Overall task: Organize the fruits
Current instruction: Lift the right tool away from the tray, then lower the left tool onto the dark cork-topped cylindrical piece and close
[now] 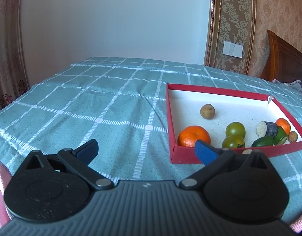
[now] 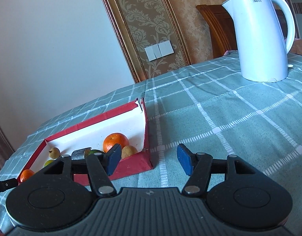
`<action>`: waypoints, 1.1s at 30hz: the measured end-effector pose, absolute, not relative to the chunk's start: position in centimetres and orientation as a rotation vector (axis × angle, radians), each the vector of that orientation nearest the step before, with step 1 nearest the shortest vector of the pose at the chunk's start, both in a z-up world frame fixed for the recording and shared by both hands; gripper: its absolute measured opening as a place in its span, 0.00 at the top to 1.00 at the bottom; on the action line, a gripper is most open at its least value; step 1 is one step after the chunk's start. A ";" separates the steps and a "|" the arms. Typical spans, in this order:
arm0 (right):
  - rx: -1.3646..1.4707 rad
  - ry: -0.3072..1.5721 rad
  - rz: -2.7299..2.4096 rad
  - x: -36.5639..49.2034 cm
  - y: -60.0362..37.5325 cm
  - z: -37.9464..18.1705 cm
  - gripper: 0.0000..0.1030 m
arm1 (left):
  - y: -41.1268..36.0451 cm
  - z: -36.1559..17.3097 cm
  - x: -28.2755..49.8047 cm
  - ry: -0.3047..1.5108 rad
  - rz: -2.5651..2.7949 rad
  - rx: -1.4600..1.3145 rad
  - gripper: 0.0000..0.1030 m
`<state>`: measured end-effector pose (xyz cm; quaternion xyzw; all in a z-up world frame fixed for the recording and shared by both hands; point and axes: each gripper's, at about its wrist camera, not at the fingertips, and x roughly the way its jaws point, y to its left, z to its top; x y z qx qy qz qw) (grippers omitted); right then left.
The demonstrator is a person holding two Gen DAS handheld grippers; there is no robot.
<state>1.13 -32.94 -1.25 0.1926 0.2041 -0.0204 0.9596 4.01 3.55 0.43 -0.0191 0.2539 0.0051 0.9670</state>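
A shallow red box (image 1: 215, 89) with a white inside lies on the checked cloth. In it are a large orange (image 1: 194, 138), a smaller orange (image 1: 283, 124), two green tomatoes (image 1: 235, 129), a brown longan (image 1: 207, 111), an eggplant piece (image 1: 267, 128) and green cucumber pieces (image 1: 263, 142). My left gripper (image 1: 147, 151) is open and empty, just left of the box's near corner. My right gripper (image 2: 149, 160) is open with nothing between its pads, in front of the near right corner of the box (image 2: 131, 167). An orange (image 2: 116, 142) and a longan (image 2: 129, 151) lie behind its left pad.
A white electric kettle (image 2: 263, 35) stands on the green checked tablecloth (image 2: 229, 127) at the far right. A wall and a wooden headboard (image 1: 284, 59) are behind the table. Bare cloth (image 1: 92, 108) stretches left of the box.
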 end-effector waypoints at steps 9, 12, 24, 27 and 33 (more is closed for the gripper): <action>0.421 0.430 -0.032 1.3 -33.4 -1.4 0.38 | 0.5 1.1 2.0 0.435 -0.029 0.113 0.00; 0.424 0.431 -0.029 1.3 -33.4 -1.5 0.38 | -0.8 1.7 1.1 0.435 -0.082 0.113 0.00; 0.427 0.431 -0.026 1.4 -33.4 -1.5 0.38 | -5.5 1.7 0.2 0.467 -0.203 0.153 0.00; 0.428 0.432 -0.025 1.3 -33.4 -1.5 0.38 | -6.1 1.4 0.5 0.475 -0.209 0.154 0.00; 0.430 0.432 -0.024 1.3 -33.4 -1.5 0.38 | -6.8 0.7 1.5 0.498 -0.197 0.155 0.05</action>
